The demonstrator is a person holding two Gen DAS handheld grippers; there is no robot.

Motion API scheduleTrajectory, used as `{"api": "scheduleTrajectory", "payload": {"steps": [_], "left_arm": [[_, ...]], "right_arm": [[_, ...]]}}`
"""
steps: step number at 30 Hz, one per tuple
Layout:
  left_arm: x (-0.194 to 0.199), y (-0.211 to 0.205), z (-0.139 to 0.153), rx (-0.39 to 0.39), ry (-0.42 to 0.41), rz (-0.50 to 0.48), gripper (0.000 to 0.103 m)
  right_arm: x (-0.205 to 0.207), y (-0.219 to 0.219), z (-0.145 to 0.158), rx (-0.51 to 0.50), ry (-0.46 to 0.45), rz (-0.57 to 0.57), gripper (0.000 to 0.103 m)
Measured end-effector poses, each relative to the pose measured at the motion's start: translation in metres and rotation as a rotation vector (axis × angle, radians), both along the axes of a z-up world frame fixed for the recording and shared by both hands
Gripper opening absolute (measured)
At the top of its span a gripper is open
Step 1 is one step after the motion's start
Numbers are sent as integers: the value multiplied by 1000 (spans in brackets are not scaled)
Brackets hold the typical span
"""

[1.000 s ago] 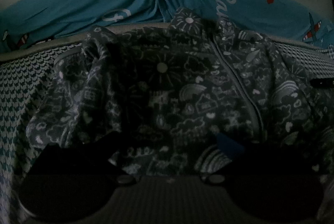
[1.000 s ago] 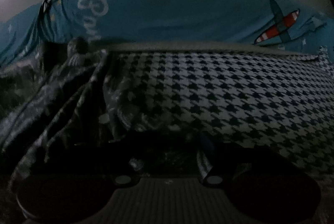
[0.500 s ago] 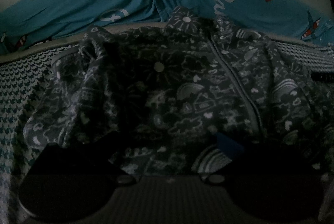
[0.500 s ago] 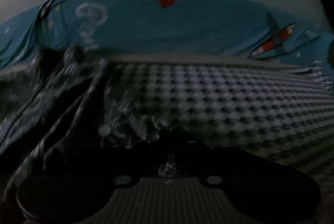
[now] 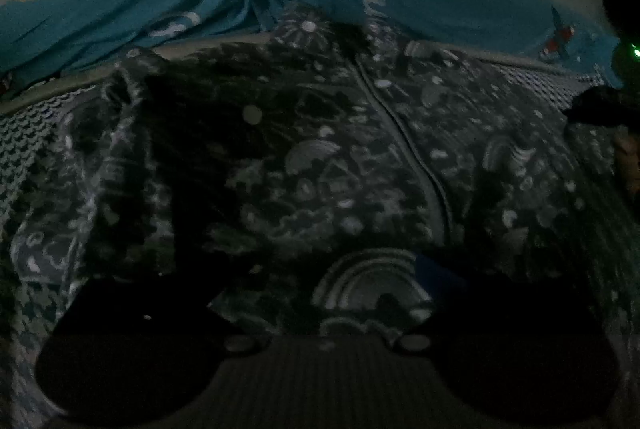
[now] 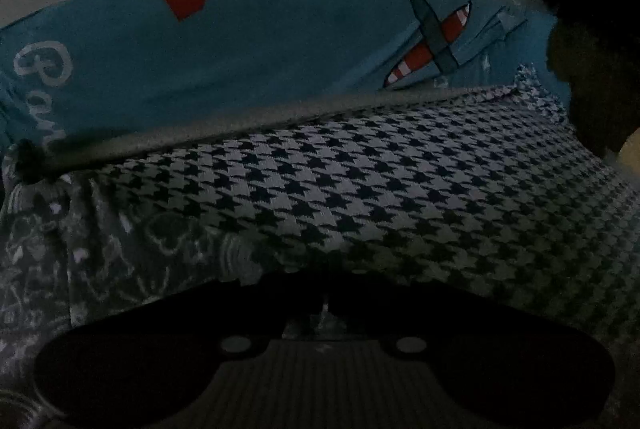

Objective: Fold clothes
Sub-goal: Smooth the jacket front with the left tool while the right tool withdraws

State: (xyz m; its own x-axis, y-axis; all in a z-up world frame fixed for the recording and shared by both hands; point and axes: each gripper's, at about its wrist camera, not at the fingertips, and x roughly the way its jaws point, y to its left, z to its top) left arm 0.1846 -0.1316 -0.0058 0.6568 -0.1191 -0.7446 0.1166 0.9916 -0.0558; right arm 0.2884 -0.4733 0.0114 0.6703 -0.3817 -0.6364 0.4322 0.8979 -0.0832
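Grey doodle-print zip jacket [image 5: 320,157] lies spread, zip running directly away from the left hand-held gripper [image 5: 320,293], jaws apart, empty. Right hand-held gripper [image 6: 326,303], at its right edge, appears closed; contents unclear.

Both wrist cams low, fwd-facing (sharing blue sheet [image 5: 420,1]).

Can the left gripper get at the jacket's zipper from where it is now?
Probably yes. The zipper runs down the jacket just ahead of the left gripper, a little to its right, with nothing lying over it.
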Motion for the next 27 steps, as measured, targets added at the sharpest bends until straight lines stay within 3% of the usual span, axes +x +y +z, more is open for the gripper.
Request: {"api": "scheduleTrajectory", "payload": {"steps": [6,10,22,27], "left_arm": [[-2,-4,-2,8,3,-22,103],[-5,-4,-1,12,-6,-23,103],[-12,-7,-4,33,-31,-29,103],[-13,-8,-5,37,-36,-28,103]], "right_arm": [[-23,-6,22,79,-61,52,12],[-49,-16,35,69,-76,60,19],[-142,-90,38,84,-30,-158,40],[-173,-113,39,89,-20,-246,55]]}}
